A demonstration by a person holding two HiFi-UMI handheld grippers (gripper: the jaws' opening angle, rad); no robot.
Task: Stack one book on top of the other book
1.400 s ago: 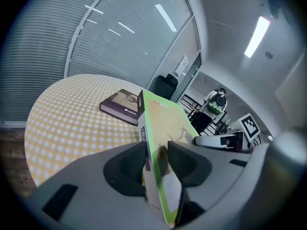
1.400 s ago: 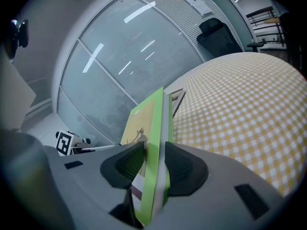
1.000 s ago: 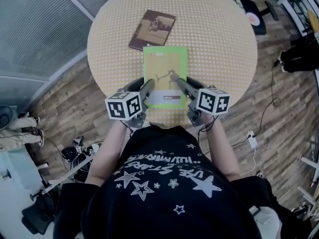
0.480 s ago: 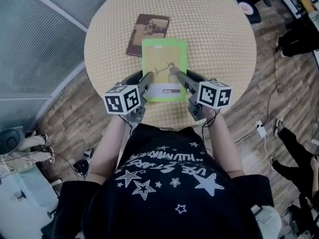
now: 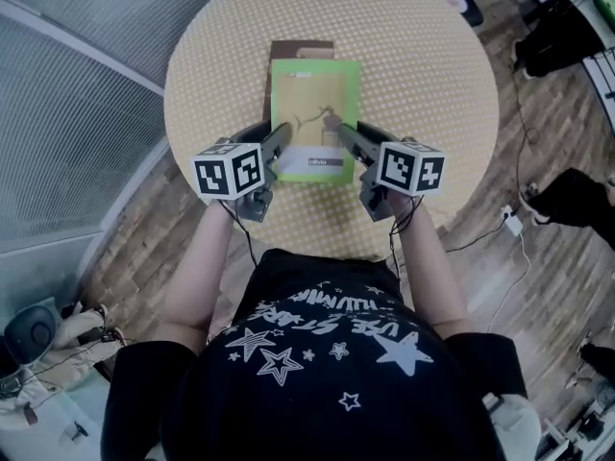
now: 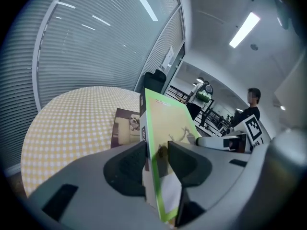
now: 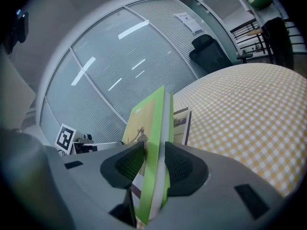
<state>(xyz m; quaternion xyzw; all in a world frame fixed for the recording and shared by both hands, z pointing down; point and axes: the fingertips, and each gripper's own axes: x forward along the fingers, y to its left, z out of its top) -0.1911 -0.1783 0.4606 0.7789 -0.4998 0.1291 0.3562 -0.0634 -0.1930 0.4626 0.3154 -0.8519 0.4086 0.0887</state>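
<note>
- The left gripper (image 5: 277, 144) was clamped on the left edge of the green book (image 5: 313, 113), the cover pinched between its partly closed jaws
- The right gripper (image 5: 348, 142) gripped the right edge the same way, so both hands carried the book between them, clear of the table
- The brown book (image 5: 300, 47) lay flat ahead of the grippers, beyond and under the green one; only its far strip showed in the head view
- Both books' long axes ran away from the person and roughly lined up, with neither hand clearly nearer
- The round table (image 5: 423, 84) wore a yellow checked cloth
- Around it were plank flooring, slatted glass walls and trailing cables
</note>
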